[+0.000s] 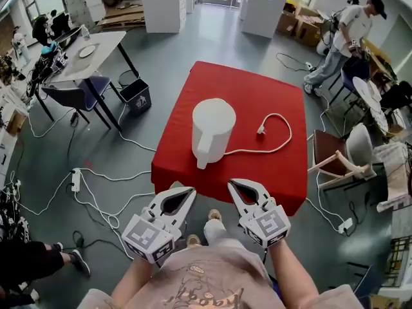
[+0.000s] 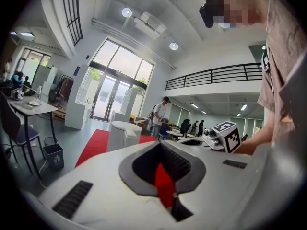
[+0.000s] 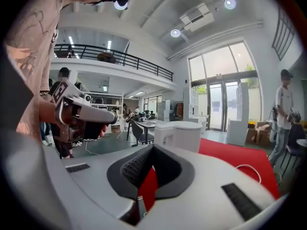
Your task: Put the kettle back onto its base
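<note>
Before the kettle (image 1: pixel 213 131), left claw (image 1: pixel 189 192) and right claw (image 1: pixel 234 185) bear square markers (image 1: pixel 147 235).

Grey floor (image 1: pixel 193 50), power cables (image 1: pixel 96 185) trailing across it. Red-covered table (image 1: pixel 270 172) at centre. White desk (image 1: pixel 103 47) upper left, with a blue chair (image 1: pixel 84 96) and dark bin (image 1: pixel 136 96) beside it. White partitions (image 1: pixel 164 5) at far end, cardboard boxes (image 1: pixel 302 24) near them. Wooden chair (image 1: pixel 338 163) at right. Tall glazed doors (image 2: pixel 112 92), bright daylight. Railed mezzanine (image 2: pixel 216 75). Round ceiling lights (image 2: pixel 126 12) on.
</note>
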`<state>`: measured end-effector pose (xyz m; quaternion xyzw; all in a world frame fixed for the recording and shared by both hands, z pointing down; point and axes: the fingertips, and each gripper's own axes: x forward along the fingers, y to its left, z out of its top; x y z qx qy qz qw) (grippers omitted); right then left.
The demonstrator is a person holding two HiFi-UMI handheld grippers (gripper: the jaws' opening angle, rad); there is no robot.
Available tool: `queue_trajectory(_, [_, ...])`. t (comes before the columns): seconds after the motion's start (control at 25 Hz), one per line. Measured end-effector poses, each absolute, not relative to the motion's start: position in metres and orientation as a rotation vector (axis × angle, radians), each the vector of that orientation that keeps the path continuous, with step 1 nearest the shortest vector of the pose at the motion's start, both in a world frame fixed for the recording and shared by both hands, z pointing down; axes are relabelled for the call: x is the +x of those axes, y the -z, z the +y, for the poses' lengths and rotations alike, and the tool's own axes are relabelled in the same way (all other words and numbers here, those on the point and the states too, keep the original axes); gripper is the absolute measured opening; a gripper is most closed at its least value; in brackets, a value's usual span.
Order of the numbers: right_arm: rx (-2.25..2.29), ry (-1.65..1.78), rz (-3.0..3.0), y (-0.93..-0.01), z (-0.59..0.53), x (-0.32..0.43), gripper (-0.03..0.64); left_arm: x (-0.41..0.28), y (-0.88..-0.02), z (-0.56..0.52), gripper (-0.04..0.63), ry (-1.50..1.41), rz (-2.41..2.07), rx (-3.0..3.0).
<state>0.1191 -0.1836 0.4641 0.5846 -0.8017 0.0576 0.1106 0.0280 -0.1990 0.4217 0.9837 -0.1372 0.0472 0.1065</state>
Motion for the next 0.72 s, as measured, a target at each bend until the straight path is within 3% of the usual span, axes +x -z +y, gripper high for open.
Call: queue_trajectory(0.72, [1.791,-0.223,-2.409,-0.435,-0.105,0.119,0.005,0.034,-0.417,-0.133,-0.009,-0.161,-0.314,2.952])
